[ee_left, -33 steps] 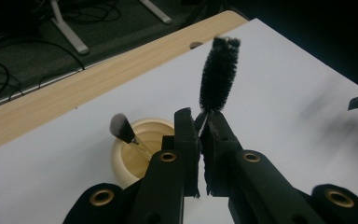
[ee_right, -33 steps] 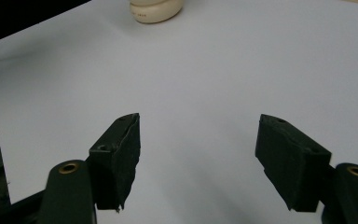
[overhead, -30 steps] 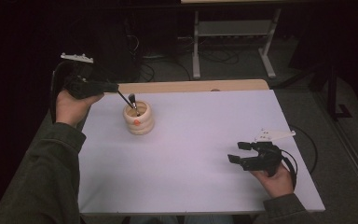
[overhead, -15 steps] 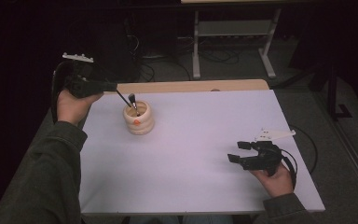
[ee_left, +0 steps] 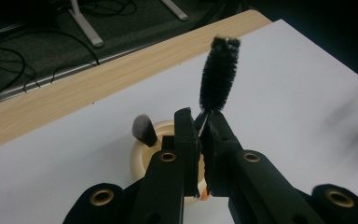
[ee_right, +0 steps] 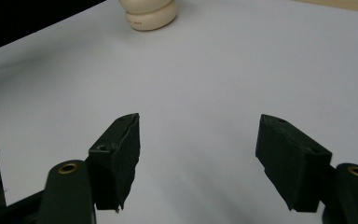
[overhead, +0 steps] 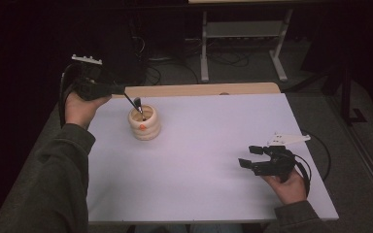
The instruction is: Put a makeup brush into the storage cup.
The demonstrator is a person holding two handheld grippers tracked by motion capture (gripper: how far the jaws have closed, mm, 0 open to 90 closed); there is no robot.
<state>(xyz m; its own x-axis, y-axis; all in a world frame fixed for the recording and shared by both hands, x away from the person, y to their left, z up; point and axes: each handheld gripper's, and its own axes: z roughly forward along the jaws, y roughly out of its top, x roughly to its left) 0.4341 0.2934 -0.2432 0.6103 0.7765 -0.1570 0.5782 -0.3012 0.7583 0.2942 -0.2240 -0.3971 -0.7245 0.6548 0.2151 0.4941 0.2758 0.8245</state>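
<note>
A cream ribbed holder stands on the white table at the back left, with a grey-tipped brush upright in it. My left gripper hovers just left of it, shut on the thin stem of a black bristle brush. That brush slants down toward the holder's mouth; whether its tip is inside I cannot tell. In the left gripper view the holder and the grey brush head lie just beyond the closed jaws. My right gripper rests low at the front right, open and holding nothing, pointed toward the far holder.
A wooden strip runs along the table's far edge. Behind it on the dark floor stand a metal frame's legs and loose cables. The white table stretches bare between the two hands.
</note>
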